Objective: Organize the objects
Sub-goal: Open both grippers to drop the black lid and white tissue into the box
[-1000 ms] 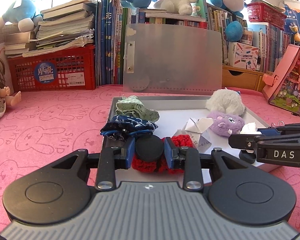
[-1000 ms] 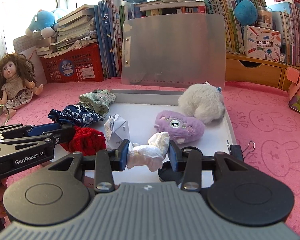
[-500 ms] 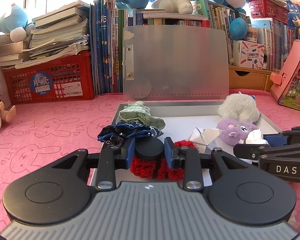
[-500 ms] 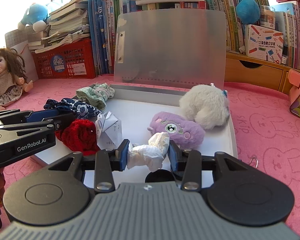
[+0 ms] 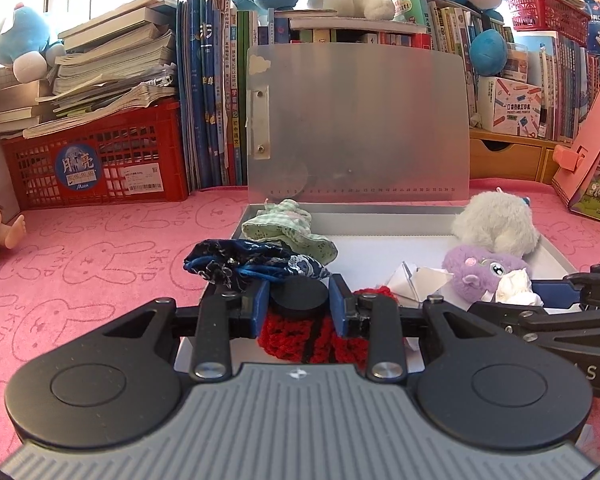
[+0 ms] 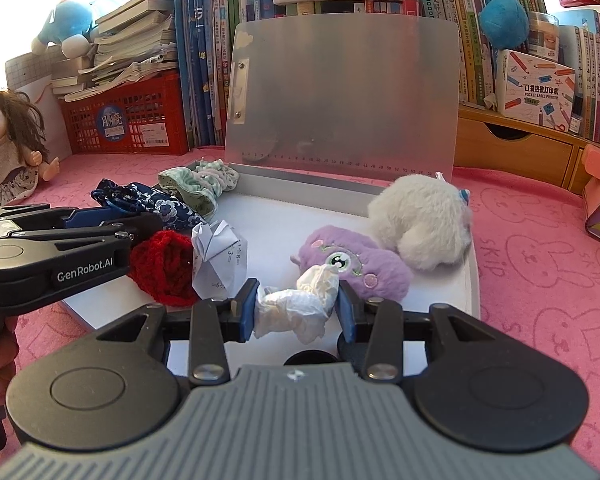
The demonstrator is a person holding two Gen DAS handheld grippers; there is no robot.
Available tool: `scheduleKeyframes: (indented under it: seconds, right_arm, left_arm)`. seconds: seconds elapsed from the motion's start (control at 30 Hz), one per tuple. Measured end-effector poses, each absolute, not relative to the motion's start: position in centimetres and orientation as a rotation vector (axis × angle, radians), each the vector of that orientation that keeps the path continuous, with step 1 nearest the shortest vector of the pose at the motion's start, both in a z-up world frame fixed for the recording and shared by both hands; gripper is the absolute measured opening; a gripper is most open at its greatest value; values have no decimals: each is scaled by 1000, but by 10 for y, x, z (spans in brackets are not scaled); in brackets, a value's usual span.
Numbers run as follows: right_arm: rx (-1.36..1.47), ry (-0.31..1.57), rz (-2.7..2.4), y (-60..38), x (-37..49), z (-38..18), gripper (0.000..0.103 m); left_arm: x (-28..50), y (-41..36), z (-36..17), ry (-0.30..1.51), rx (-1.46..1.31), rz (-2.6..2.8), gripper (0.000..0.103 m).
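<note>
The left gripper (image 5: 299,302) was closed on a flat black disc (image 5: 298,297), pinched between its blue pads and held above a red knitted piece (image 5: 312,340) near the front left corner of a shallow grey box (image 5: 556,258). The right gripper (image 6: 297,310) was clamped on a crumpled white tissue (image 6: 296,307), which bulged out between its fingers over the front edge of the box. The box sat on a pink cloth (image 6: 540,272) printed with rabbits, its frosted lid (image 6: 344,96) standing open at the back. Inside, a white fluffy toy (image 6: 420,226) lay toward the back right corner, touching a purple plush toy (image 6: 364,264) just in front of it. A folded paper shape (image 6: 220,256) stood beside the red knitted piece along the left side. A dark blue patterned cloth (image 6: 148,202) and a pale green gathered cloth (image 6: 198,184) hung over the box's left edge toward the back. In the right wrist view, a dark round thing showed under the right gripper at the box's front edge, too hidden to name. Along the back edge of the cloth were a red crate (image 5: 96,160) loaded with papers, a row of upright books (image 5: 212,92), and a doll (image 6: 8,140) at the far left.
</note>
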State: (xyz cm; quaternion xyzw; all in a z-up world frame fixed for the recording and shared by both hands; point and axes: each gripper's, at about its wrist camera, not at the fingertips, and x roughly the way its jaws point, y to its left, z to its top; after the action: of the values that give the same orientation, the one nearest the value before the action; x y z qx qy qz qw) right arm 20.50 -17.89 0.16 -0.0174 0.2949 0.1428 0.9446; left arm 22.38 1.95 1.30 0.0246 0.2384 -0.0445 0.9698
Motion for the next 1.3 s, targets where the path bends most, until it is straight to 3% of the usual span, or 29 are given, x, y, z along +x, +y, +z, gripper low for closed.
scheduleKeyframes:
  seconds: [0.23,0.3,0.4,0.73,0.87,1.1,1.3]
  right_arm:
    - [-28,597,310,-179,204,2,53]
    - [-26,590,316,-180,202,2,53]
    - [-24,583,321,-182,201,4,60]
    - [-31,565,327,-183,197,9,64]
    - [-32,558,326,-183,195,10,66]
    - [-39,537,306,-188,190,14,78]
    - [-37,517,297,-197,183,18,85]
  left_arm:
    - [217,18,14,483,53,-112,39]
    - [215,18,15,484,55,-115,48]
    - [214,17,15,485,62,-115,54]
    - [211,17,15,480,72,-115,72]
    - [207,17,16,467,80,-117,87]
    - [202,18,19,459,91,-117,97]
    - [193,18,24,449,86,-138,97]
